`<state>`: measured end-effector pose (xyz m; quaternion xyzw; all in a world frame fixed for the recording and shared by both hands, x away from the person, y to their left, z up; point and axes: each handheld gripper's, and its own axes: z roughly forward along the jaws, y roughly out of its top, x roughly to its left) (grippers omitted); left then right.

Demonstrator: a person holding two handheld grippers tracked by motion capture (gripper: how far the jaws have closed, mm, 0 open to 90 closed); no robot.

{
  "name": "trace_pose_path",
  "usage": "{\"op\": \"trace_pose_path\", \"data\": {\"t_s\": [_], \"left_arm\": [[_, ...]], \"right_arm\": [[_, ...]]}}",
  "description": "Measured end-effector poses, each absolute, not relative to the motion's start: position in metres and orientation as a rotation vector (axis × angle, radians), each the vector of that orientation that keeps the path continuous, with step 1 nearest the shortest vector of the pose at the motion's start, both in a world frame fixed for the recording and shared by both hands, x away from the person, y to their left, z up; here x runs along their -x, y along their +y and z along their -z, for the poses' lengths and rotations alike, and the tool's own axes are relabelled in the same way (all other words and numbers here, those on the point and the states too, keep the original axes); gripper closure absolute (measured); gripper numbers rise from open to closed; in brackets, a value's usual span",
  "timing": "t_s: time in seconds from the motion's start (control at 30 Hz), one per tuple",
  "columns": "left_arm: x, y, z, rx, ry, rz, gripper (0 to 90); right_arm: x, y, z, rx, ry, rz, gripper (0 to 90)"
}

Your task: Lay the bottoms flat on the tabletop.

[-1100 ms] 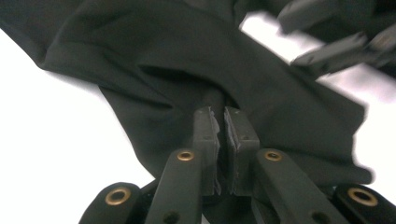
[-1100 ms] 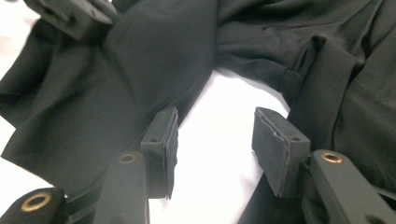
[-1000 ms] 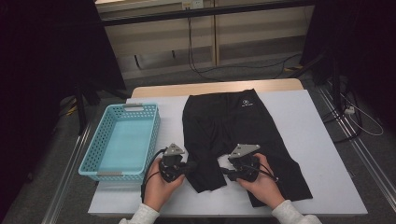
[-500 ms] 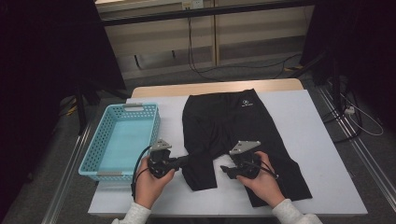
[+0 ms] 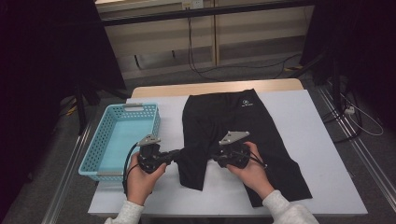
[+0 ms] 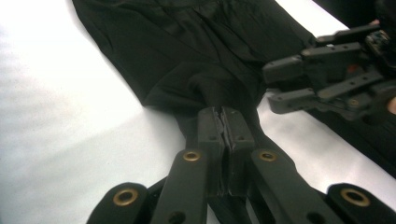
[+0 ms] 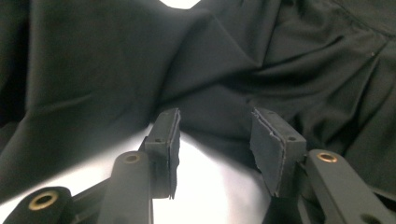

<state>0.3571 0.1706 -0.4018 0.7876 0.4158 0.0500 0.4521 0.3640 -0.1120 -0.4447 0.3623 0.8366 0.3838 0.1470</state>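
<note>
Surface: white table (image 5: 322, 140) is carrying black shorts (image 5: 233, 126), lying flat beside a blue basket (image 5: 100, 156).
Logo: small white mark (image 5: 246, 103), unreadable.
Left gripper (image 6: 223, 122): is pinching the shorts' edge.
Right gripper (image 7: 215, 135): jaws apart, just been closing, fabric untouched.

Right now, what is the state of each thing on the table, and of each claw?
Black shorts: spread flat, left leg bunched inward.
Left claw: shut on the left leg's fabric.
Right claw: open, jaws just closing, no cloth between them yet.
Blue basket: upright, empty, beside the shorts.
</note>
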Motion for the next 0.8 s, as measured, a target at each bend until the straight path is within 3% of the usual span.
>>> {"op": "trace_pose_path", "data": {"t_s": [0.07, 0.13, 0.3, 0.47, 0.8], "left_arm": [[-0.357, 0.169, 0.402, -1.951, 1.021, -0.123, 87.9], [-0.357, 0.167, 0.403, -1.958, 1.014, -0.118, 87.9], [-0.357, 0.165, 0.406, -1.972, 1.006, -0.1, 87.9], [-0.356, 0.165, 0.405, -1.977, 1.002, -0.112, 87.9], [-0.357, 0.177, 0.398, -1.944, 1.03, -0.153, 87.8]], "right_arm": [[-0.37, -0.108, 0.447, -1.045, 2.416, -1.101, 55.4], [-0.373, -0.105, 0.449, -1.035, 2.414, -1.113, 63.4], [-0.377, -0.092, 0.455, -1.008, 2.463, -1.087, 66.8], [-0.377, -0.091, 0.456, -1.024, 2.49, -1.098, 88.7], [-0.366, -0.111, 0.446, -1.025, 2.525, -1.032, 90.0]]}}
